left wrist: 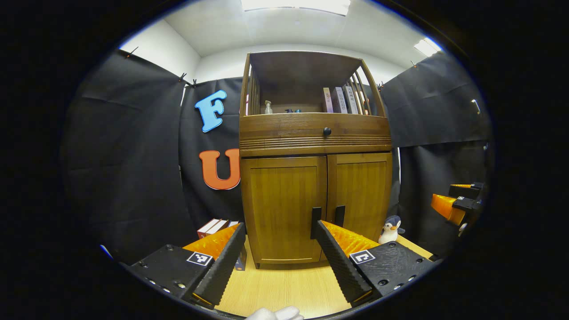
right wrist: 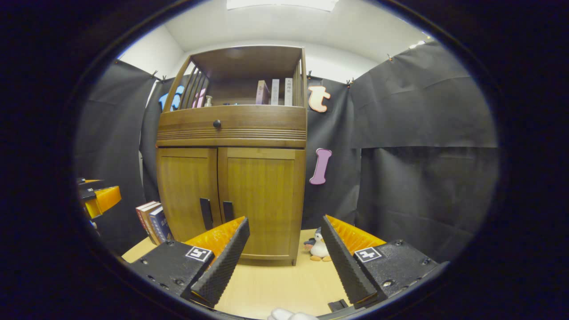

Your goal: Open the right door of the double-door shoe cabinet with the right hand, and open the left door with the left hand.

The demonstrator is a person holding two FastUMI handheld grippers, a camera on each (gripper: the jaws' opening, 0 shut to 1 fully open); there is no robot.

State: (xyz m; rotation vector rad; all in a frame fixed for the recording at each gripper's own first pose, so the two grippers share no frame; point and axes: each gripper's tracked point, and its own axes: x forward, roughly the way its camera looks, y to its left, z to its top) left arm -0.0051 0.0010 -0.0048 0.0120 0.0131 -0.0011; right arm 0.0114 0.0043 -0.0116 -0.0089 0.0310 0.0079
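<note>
Shoe cabinet (left wrist: 315,178): right door (right wrist: 262,200) and left door (left wrist: 284,209) both closed, handles untouched at twelve o'clock; left gripper (left wrist: 280,262) and right gripper (right wrist: 284,262) spread apart, empty, nothing done.

The left tongs (left wrist: 278,231) carry two long wedge-shaped fingers (left wrist: 220,266) with a knurled, diamond-patterned inner face and ribbed backs. Each finger sits on a flat black block (left wrist: 171,269) with a grainy printed surface, dotted with small round screws along its edge. A square black-and-white marker (left wrist: 198,258) is stuck on each block. The right tongs (right wrist: 284,229) have the same build: textured fingers (right wrist: 344,260), a black block (right wrist: 393,262) with screws, and a square marker (right wrist: 368,254). A white glove (left wrist: 275,314) shows below.
</note>
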